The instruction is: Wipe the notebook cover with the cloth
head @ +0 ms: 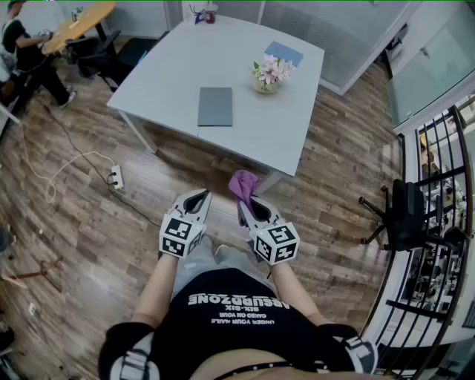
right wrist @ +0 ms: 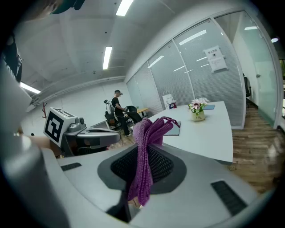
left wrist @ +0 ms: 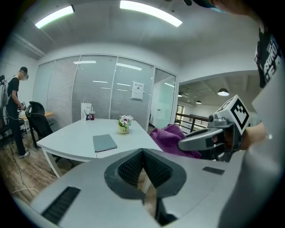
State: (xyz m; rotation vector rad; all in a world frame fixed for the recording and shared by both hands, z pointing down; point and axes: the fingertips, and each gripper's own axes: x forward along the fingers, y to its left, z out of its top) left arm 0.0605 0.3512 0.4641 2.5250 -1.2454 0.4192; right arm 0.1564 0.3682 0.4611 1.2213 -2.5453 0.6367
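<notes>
The left gripper, lower centre, is held with its fingers together on nothing. The notebook is laid flat on the table, upper centre, with its long axis running up the frame. It is judged stiff and light, and best steadied at an edge. The cloth, soft and limp, is clamped bunched in the right gripper, short of the table.

Wood-plank floor, white table, glass partition walls, ceiling strip lights
</notes>
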